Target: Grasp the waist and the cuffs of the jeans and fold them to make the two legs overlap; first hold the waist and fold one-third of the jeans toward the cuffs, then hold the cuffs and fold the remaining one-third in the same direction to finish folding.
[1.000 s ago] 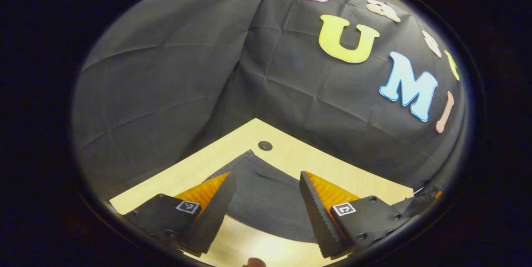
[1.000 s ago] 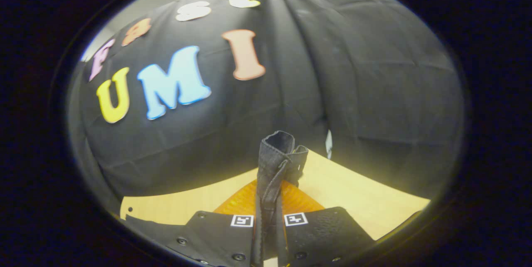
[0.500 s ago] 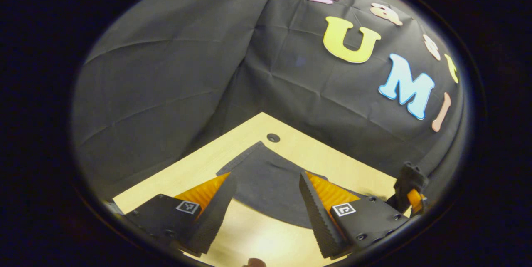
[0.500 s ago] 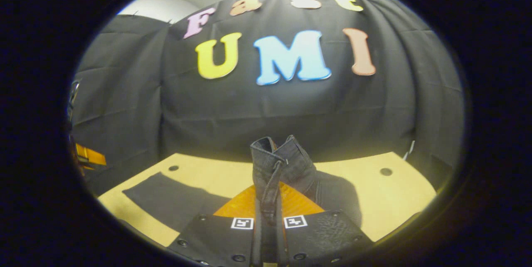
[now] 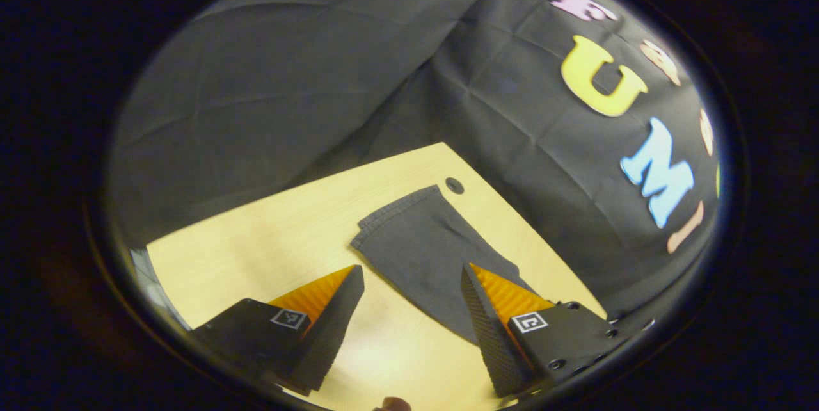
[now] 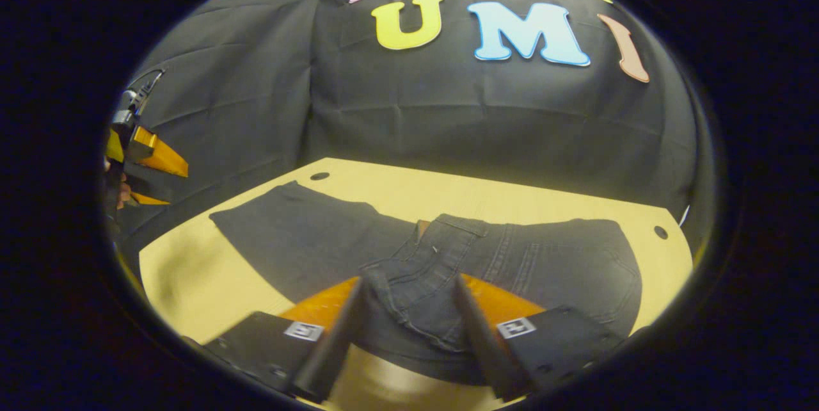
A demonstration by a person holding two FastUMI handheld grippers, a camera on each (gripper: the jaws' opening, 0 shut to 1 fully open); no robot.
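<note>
a: where are the jeans [image 6: 448, 257]?

b: flat on the tabletop [image 6: 192, 276]. in the right gripper view the waist end lies at the near edge, folded over toward the legs; the cuffs [image 5: 397, 206] reach the far left corner, beside a round hole [image 5: 454, 185] in the board.

a: step in hand?

b: my judgement: the waist third is laid down and let go. the cuff fold is not yet done.

a: next move?

b: both grippers go to the cuffs, take the hem and carry it over the waist fold, edges level.

a: gripper state?

b: my right gripper [image 6: 409, 299] stands wide apart over the waist, holding nothing; i cannot tell whether a finger brushes the cloth. my left gripper [image 5: 409, 289] is spread too, empty, above the leg near the cuffs.
</note>
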